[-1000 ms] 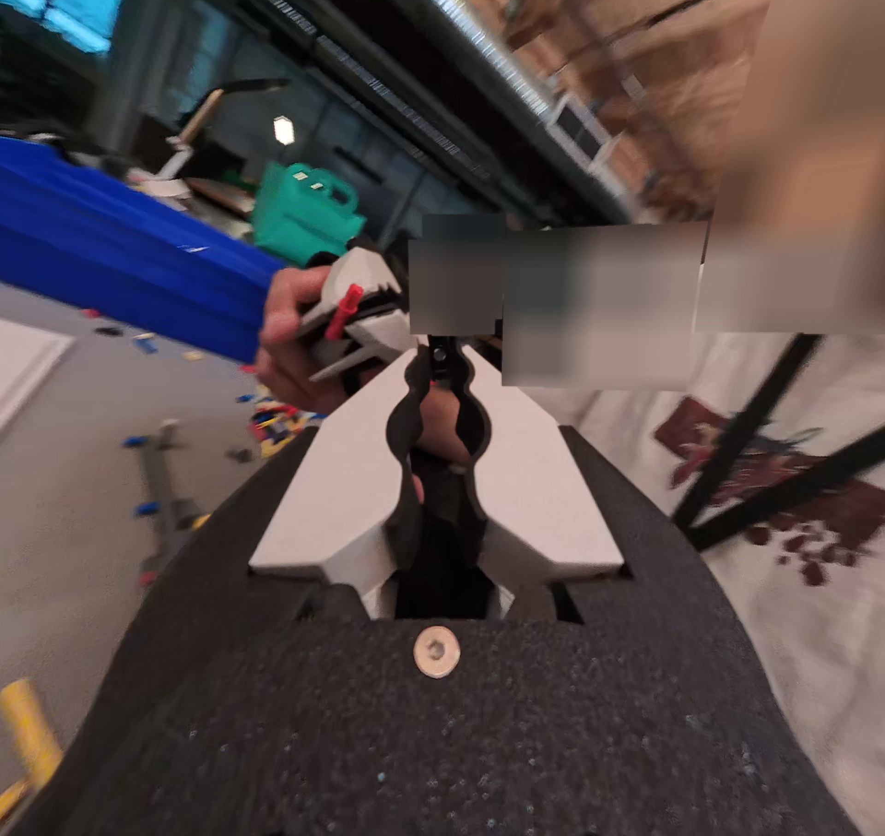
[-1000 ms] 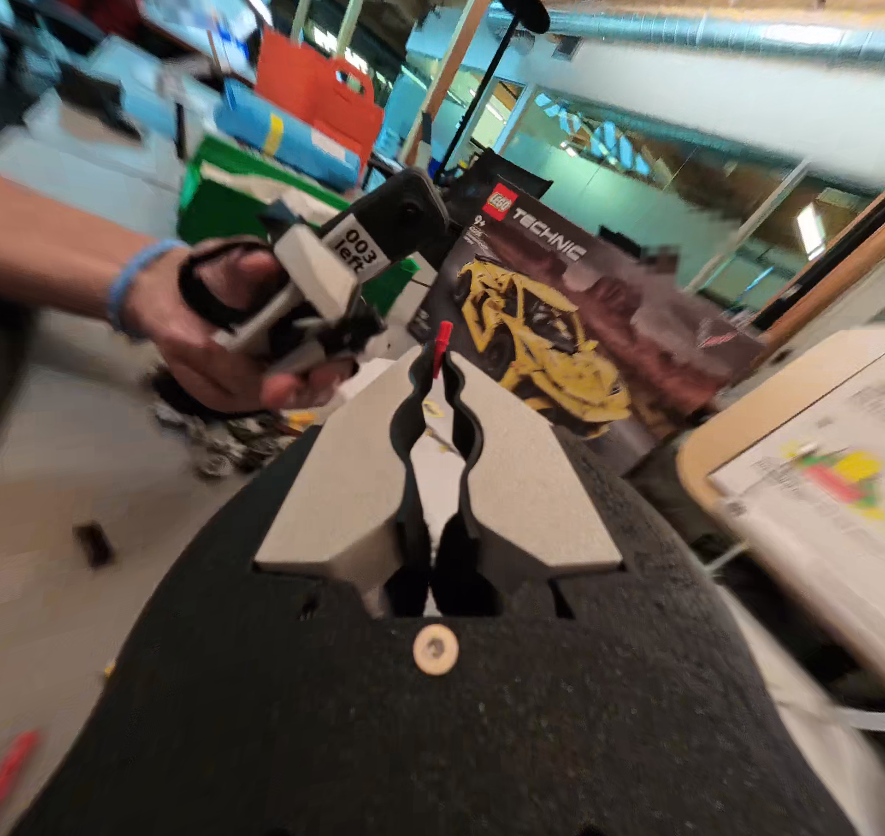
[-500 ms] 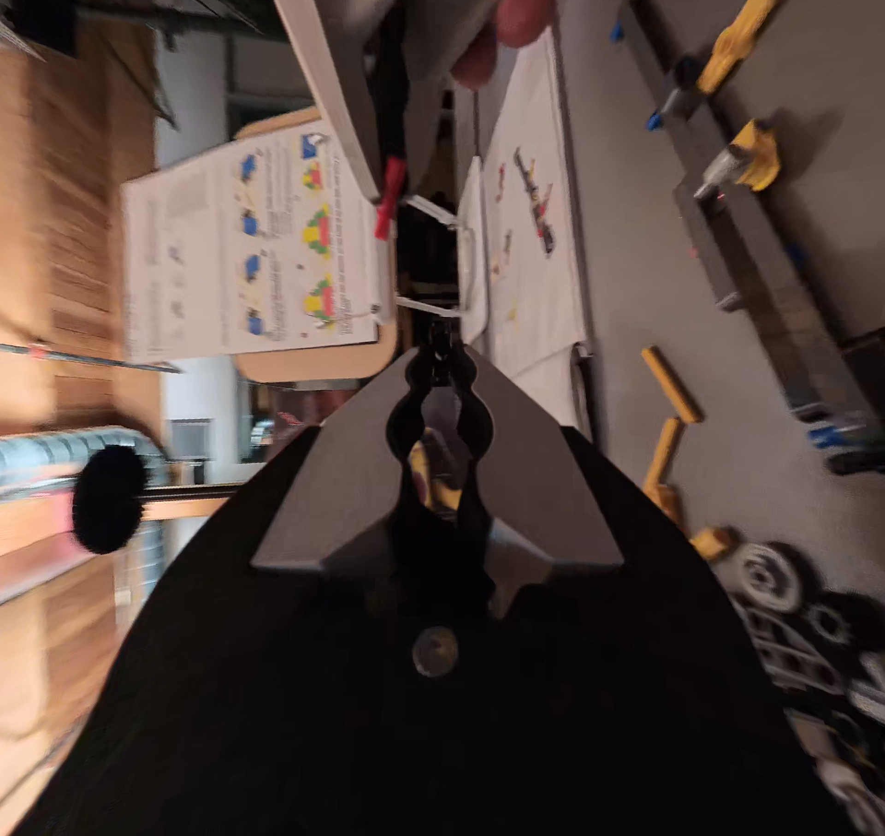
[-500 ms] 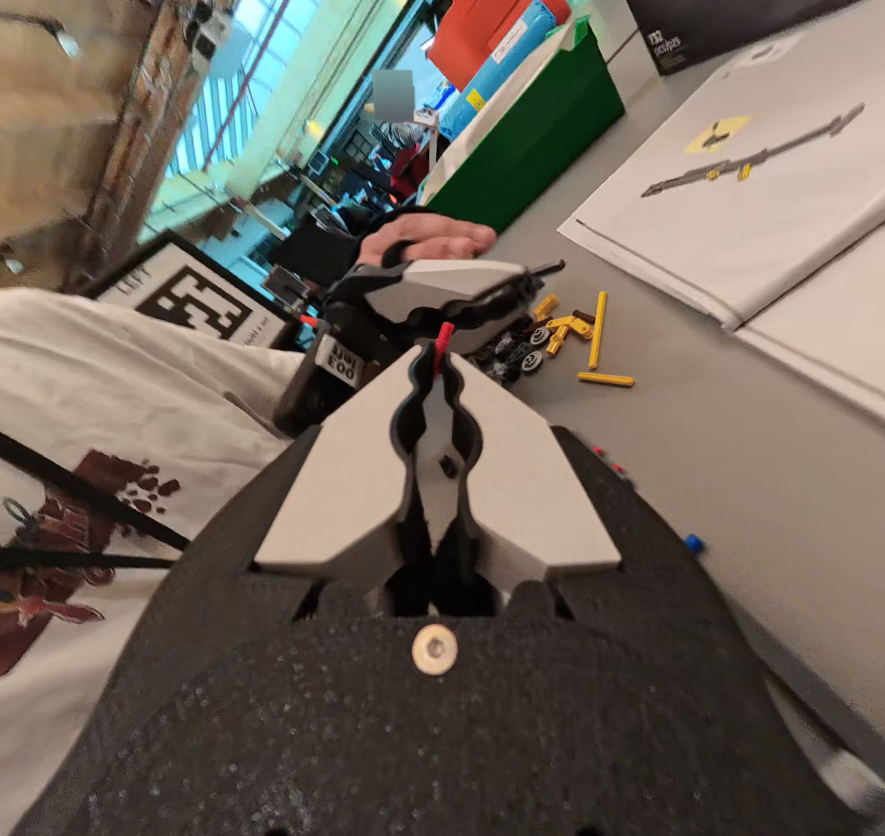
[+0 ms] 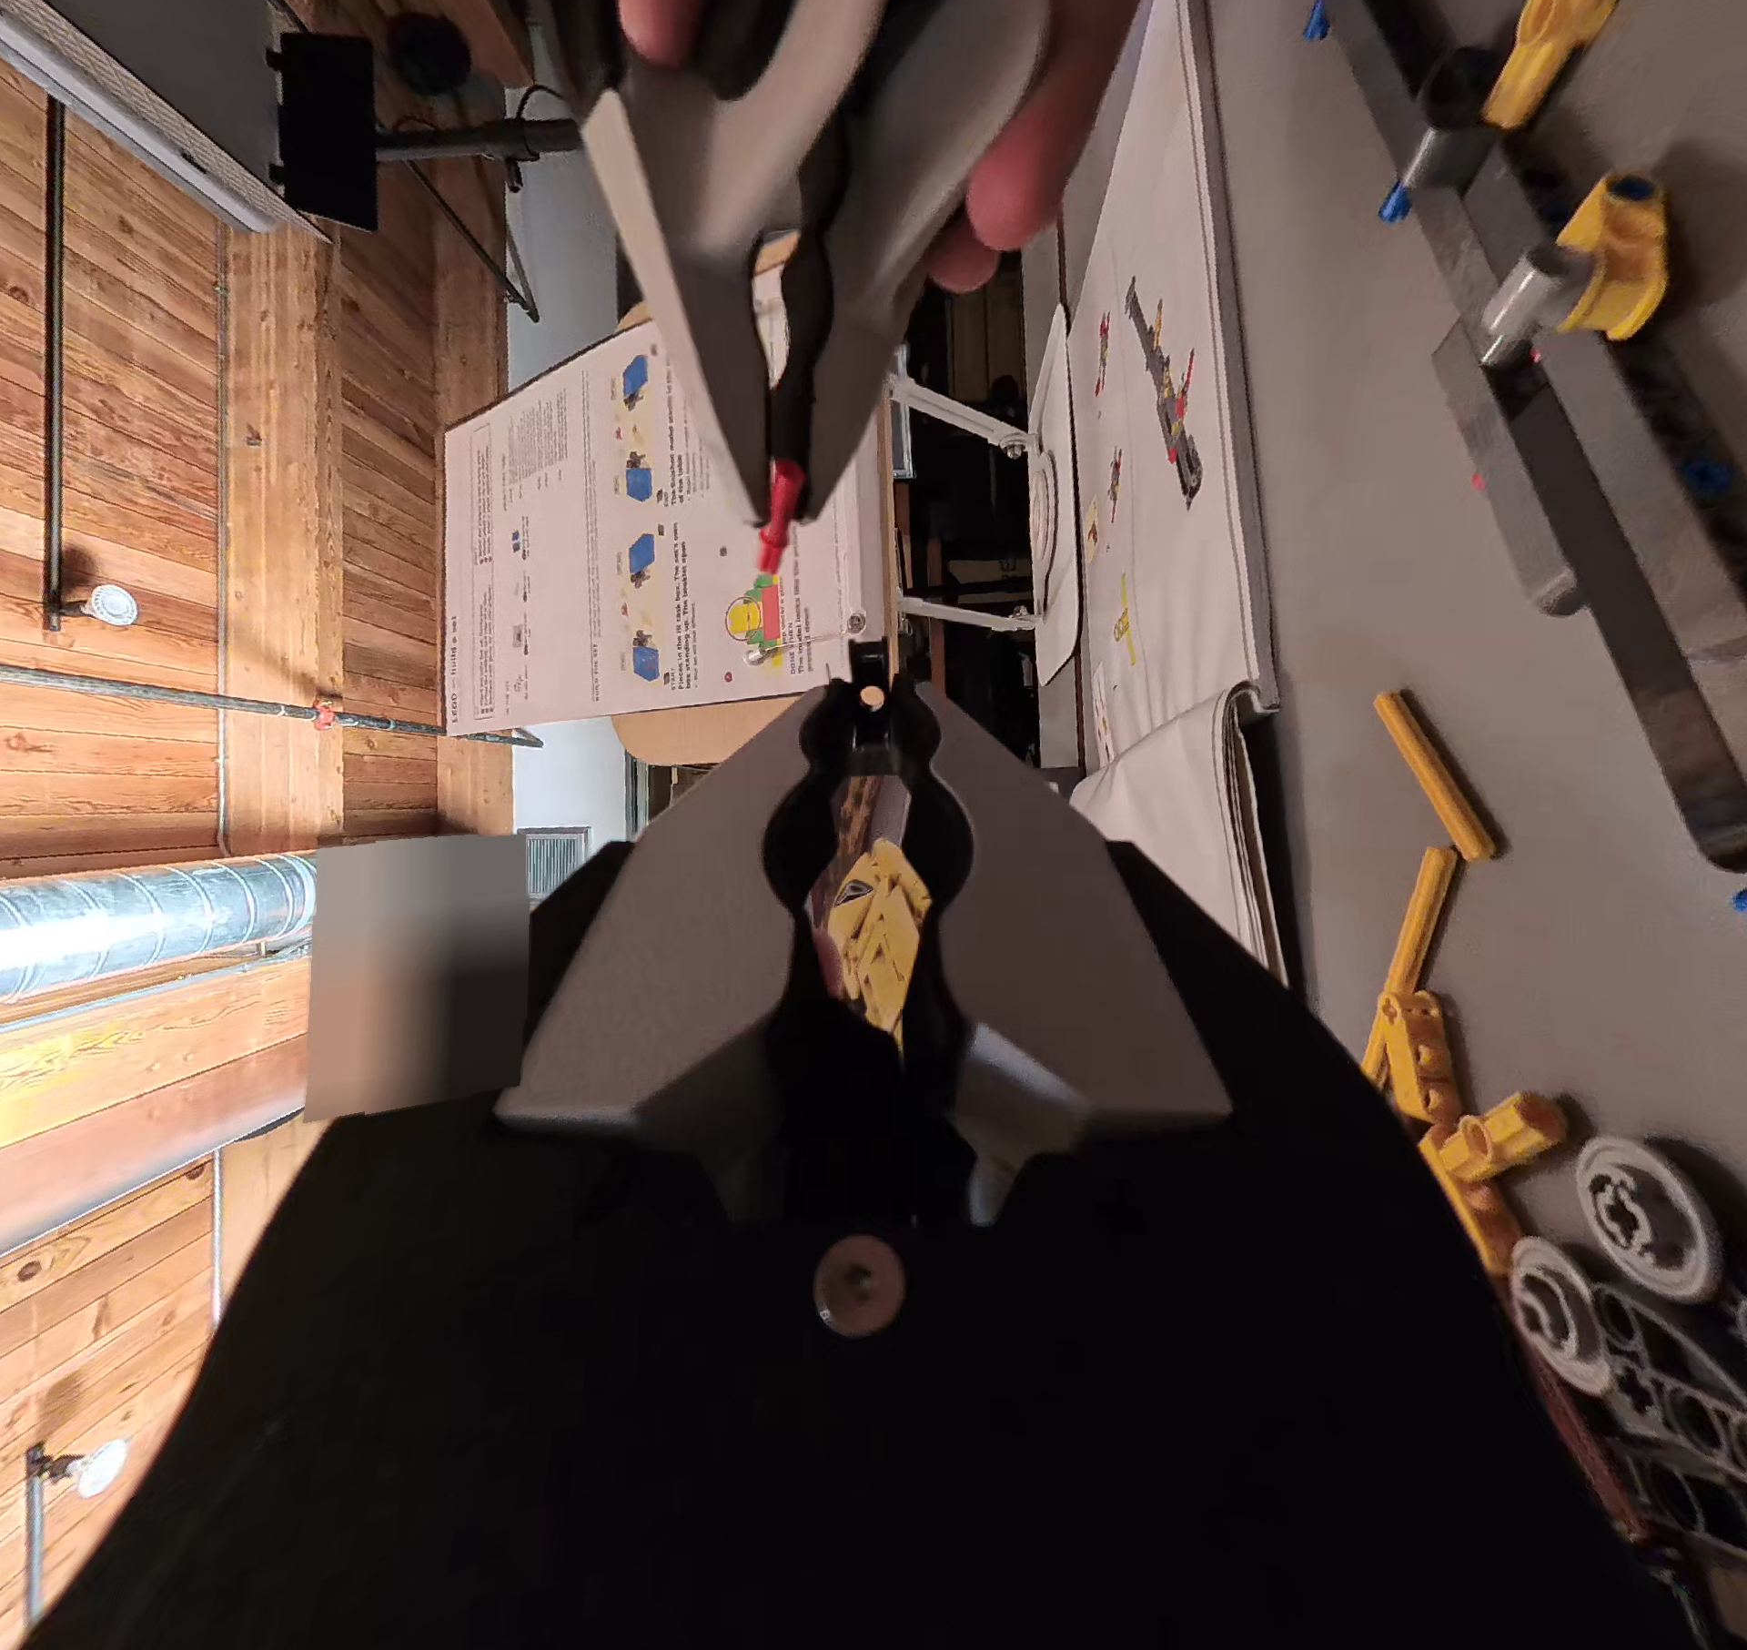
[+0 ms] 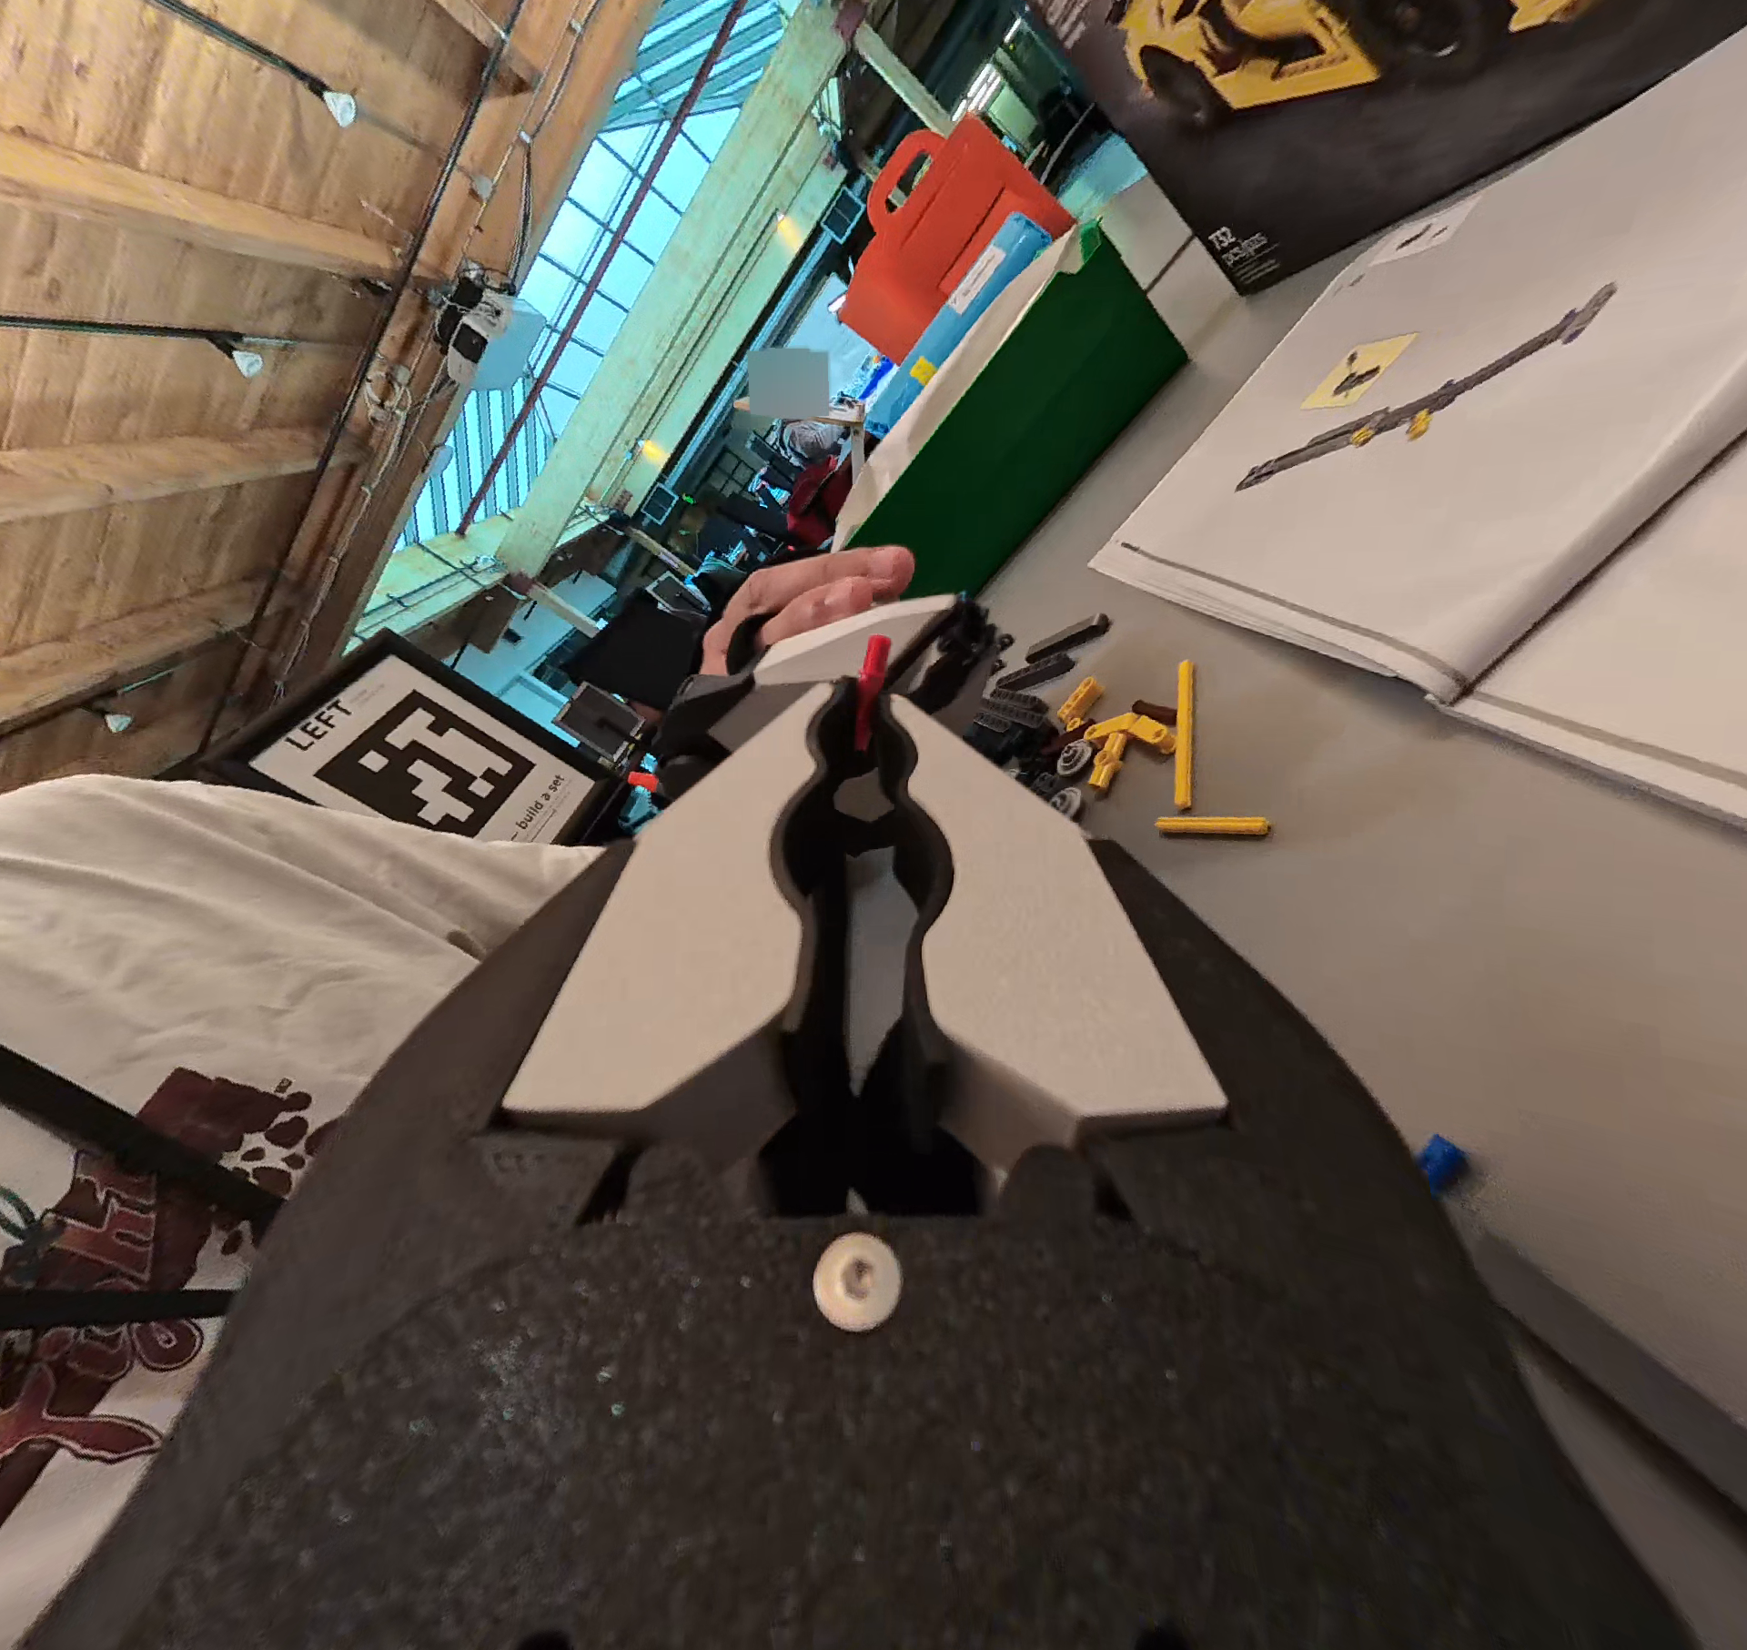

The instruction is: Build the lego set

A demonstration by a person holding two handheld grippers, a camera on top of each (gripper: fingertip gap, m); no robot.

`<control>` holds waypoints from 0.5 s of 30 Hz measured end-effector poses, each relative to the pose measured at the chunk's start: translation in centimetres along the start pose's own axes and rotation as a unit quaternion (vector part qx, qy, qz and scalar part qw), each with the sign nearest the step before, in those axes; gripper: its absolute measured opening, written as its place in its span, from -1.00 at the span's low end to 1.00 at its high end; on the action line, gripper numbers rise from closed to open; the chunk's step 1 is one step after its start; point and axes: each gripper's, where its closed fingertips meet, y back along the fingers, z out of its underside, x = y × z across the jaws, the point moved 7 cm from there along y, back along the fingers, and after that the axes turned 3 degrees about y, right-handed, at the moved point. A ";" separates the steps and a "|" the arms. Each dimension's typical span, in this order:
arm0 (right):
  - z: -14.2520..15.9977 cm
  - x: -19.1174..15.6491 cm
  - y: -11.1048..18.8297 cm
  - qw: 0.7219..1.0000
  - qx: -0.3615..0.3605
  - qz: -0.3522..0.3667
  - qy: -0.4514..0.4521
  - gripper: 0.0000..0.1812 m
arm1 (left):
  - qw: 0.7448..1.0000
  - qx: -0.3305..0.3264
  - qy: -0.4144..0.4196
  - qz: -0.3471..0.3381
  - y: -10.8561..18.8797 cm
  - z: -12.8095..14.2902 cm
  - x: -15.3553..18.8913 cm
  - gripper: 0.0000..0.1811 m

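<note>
My left gripper (image 5: 868, 725) is shut on a small black connector (image 5: 868, 673) with a round hole, held in the air. My right gripper (image 6: 865, 706) is shut on a red pin (image 6: 872, 668) that sticks out past its tips. In the left wrist view the right gripper (image 5: 785, 498) comes in from the top, and the red pin (image 5: 777, 527) points down at the black connector, a short gap apart. In the right wrist view the left gripper (image 6: 950, 614) shows just behind the pin. A long grey beam assembly (image 5: 1560, 432) with yellow connectors (image 5: 1607, 252) lies on the table (image 5: 1399, 621).
Loose yellow axles (image 6: 1184, 735), wheels (image 5: 1650, 1217) and dark parts (image 6: 1021, 716) lie in a pile. An open instruction booklet (image 6: 1418, 489), the set's box (image 6: 1323, 44), a green bin (image 6: 1021, 432) and a blue pin (image 6: 1441, 1162) are also on the table. A person's white shirt (image 6: 236, 895) is close by. The grippers' ends are close to 4 cm from one another.
Both grippers have swung round from pointing up into the room to pointing across the table. The right gripper with the red pin has come closer to the black connector.
</note>
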 end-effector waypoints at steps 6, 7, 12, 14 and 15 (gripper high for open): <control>-0.1 0.9 0.5 1.000 -0.001 0.025 0.000 -0.97 | 0.998 0.013 0.054 0.022 0.1 -0.5 0.2 -0.94; -0.1 1.0 0.5 1.000 0.002 0.027 0.001 -0.97 | 0.996 0.016 0.079 0.027 0.1 -0.5 0.1 -0.94; 0.0 1.1 0.5 0.999 -0.006 0.042 0.013 -0.99 | 0.977 0.016 0.204 0.059 -0.1 0.4 -0.6 -0.94; -0.1 1.2 0.5 0.998 -0.005 0.057 0.030 -0.98 | 0.972 0.006 0.226 0.068 -0.2 0.9 -0.7 -0.94; -0.1 1.2 0.5 0.996 -0.010 0.072 0.048 -0.98 | 0.966 0.000 0.246 0.077 -0.3 1.2 -0.7 -0.94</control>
